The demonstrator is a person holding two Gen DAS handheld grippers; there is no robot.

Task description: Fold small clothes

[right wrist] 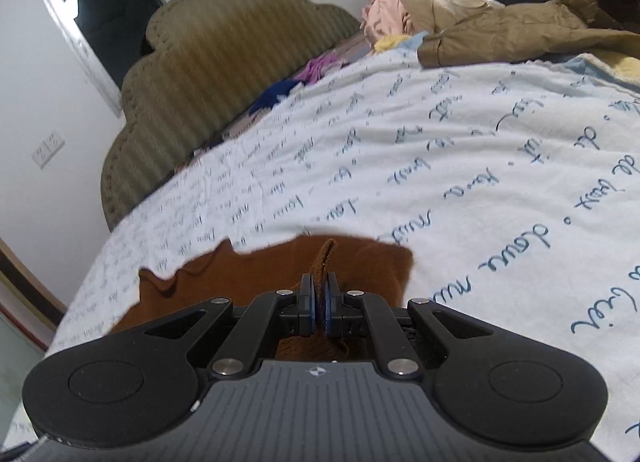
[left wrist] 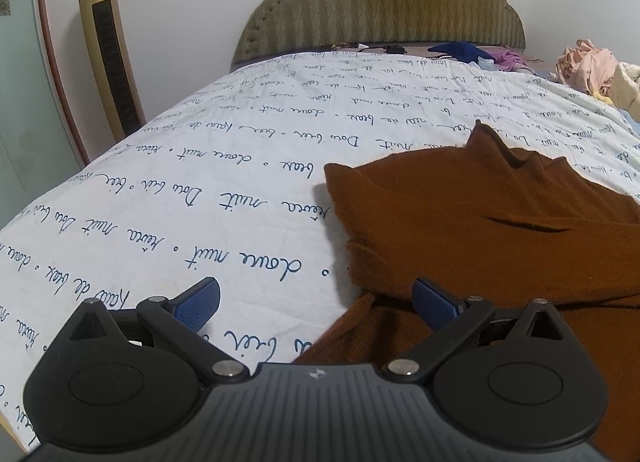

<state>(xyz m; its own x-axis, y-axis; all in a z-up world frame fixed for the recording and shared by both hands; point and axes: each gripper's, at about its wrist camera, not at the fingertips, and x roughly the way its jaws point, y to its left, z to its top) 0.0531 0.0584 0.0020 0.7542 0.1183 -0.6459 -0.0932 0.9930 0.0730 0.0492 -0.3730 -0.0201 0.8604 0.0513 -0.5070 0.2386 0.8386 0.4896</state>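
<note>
A rust-brown knitted garment (left wrist: 480, 222) lies partly folded on the white bedspread (left wrist: 200, 182) printed with blue handwriting. My left gripper (left wrist: 316, 302) stands open at the garment's near left edge, one blue pad over the bedspread and the other over brown cloth, with nothing pinched. In the right wrist view the same brown garment (right wrist: 256, 274) lies just ahead, and my right gripper (right wrist: 319, 298) is shut on a raised fold of it that sticks up between the blue pads.
An olive padded headboard (left wrist: 380, 2) ends the bed. A gold tower fan (left wrist: 108, 46) stands by the wall at left. A heap of pink, cream and tan clothes (right wrist: 460, 2) lies at the bed's far side, with blue and purple pieces (left wrist: 476, 52) near the headboard.
</note>
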